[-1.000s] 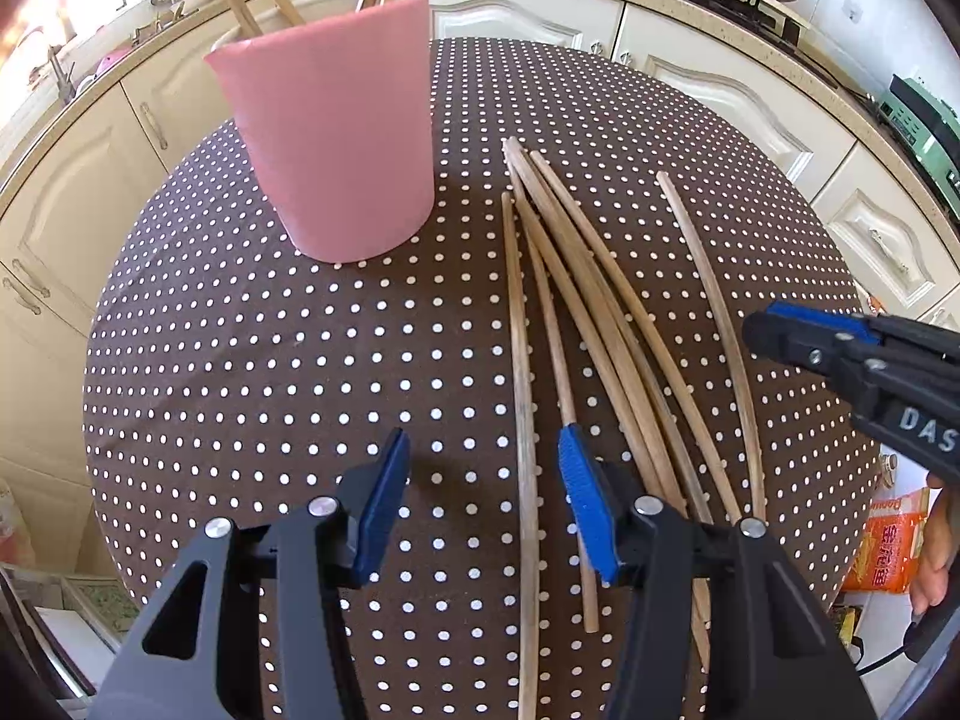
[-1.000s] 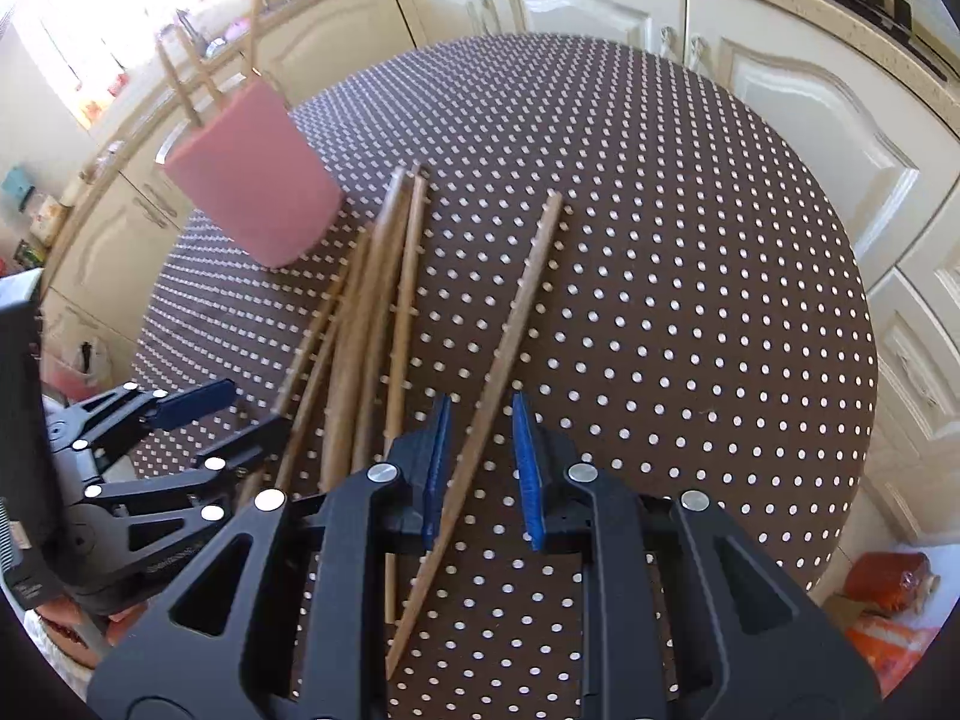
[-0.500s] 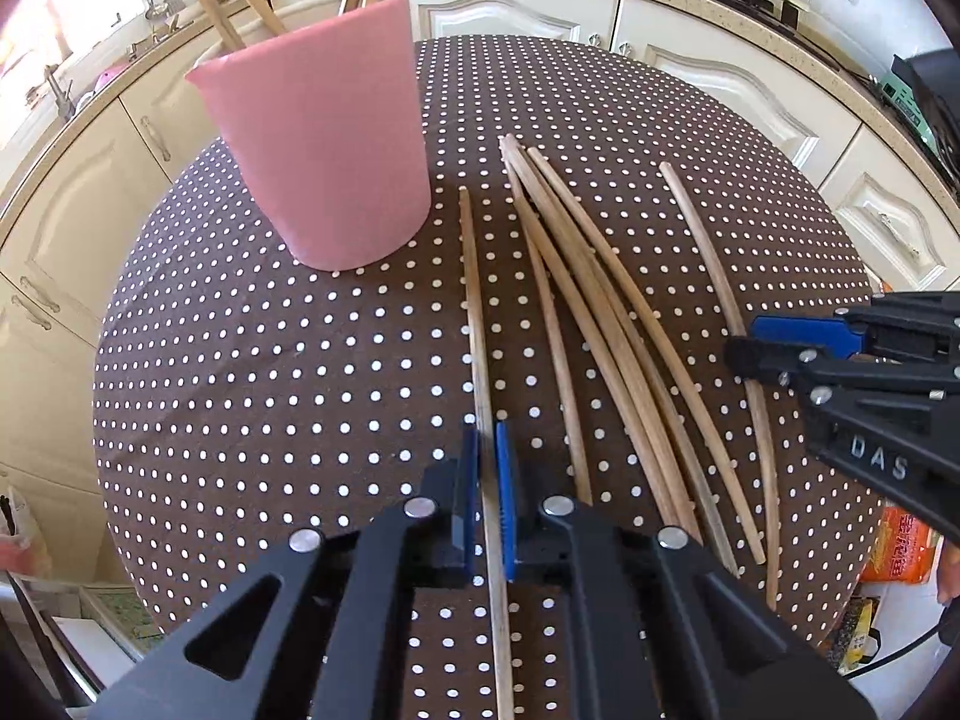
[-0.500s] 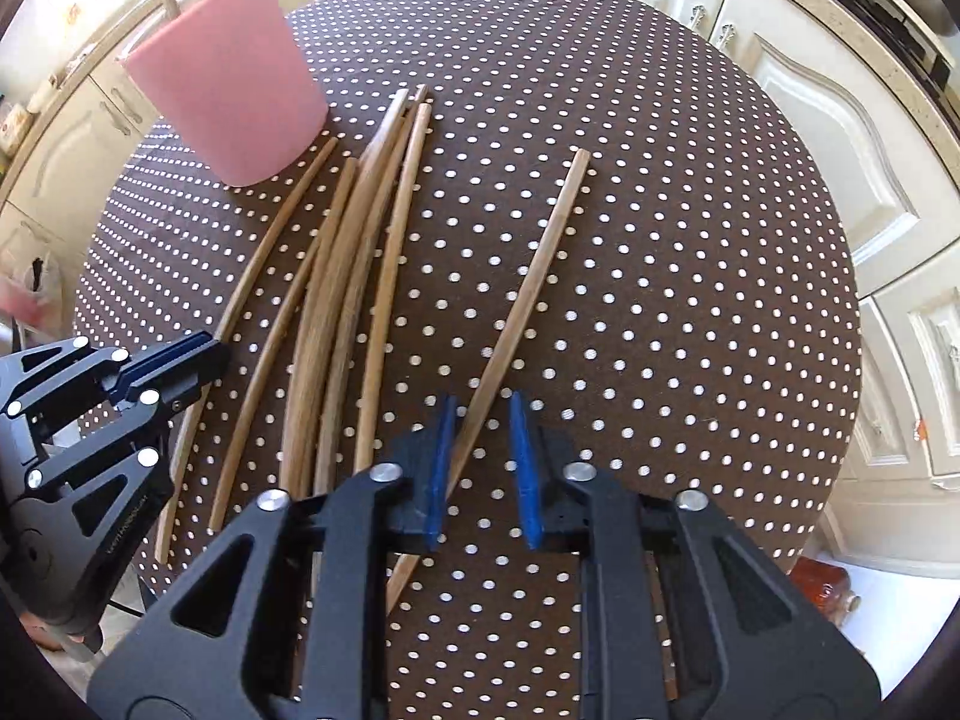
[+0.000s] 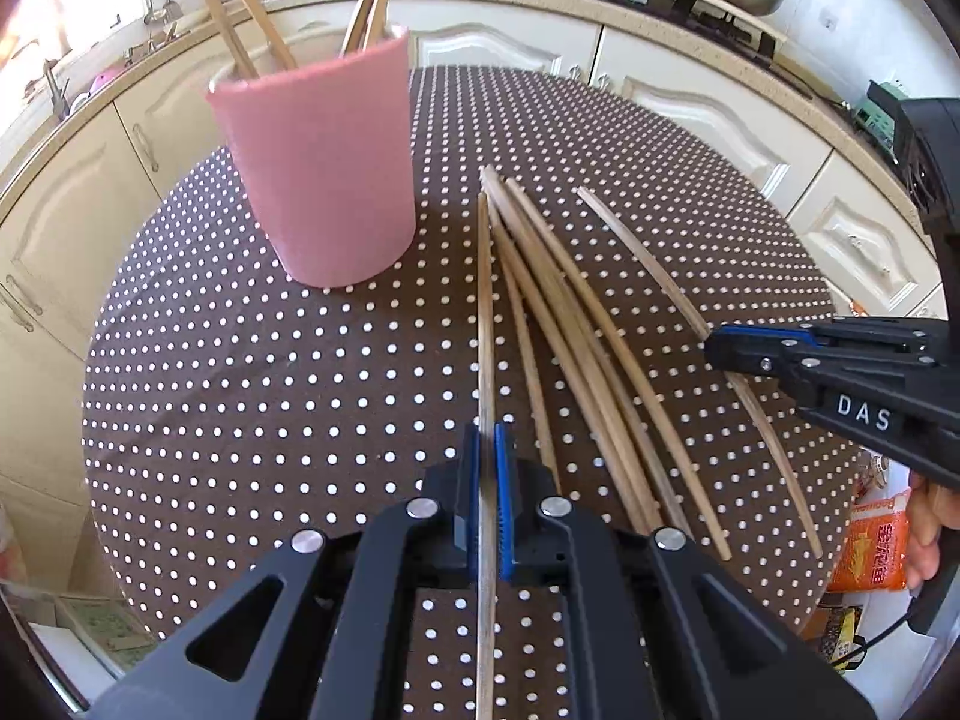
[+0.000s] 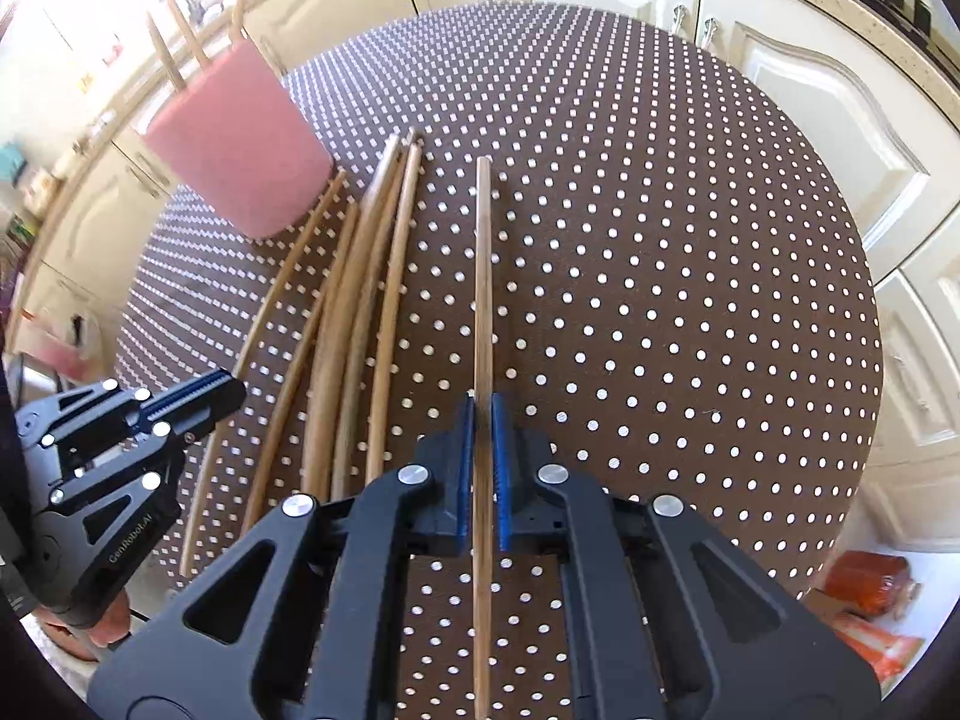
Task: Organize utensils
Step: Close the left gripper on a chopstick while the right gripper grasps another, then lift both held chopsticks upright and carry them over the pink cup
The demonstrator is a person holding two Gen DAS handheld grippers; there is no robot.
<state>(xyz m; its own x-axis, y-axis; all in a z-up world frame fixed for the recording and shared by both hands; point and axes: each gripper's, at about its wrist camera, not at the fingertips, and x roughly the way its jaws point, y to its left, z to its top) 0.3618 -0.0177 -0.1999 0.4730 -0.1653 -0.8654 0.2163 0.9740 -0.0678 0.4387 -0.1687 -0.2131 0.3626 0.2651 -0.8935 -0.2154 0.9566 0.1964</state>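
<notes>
left gripper [image 5: 487,498]: clamped tight on one wooden chopstick [image 5: 485,324], the leftmost of the loose bunch
right gripper [image 6: 482,468]: pinched on its own stick [image 6: 483,276], lying apart on the right
loose chopsticks [image 5: 576,336]: fanned on the dotted table [image 5: 270,372] between the two held ones
pink cup [image 5: 324,162]: far left, upright, several sticks already in it

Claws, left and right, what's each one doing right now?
Left claw: shut on a chopstick.
Right claw: shut on another chopstick.
</notes>
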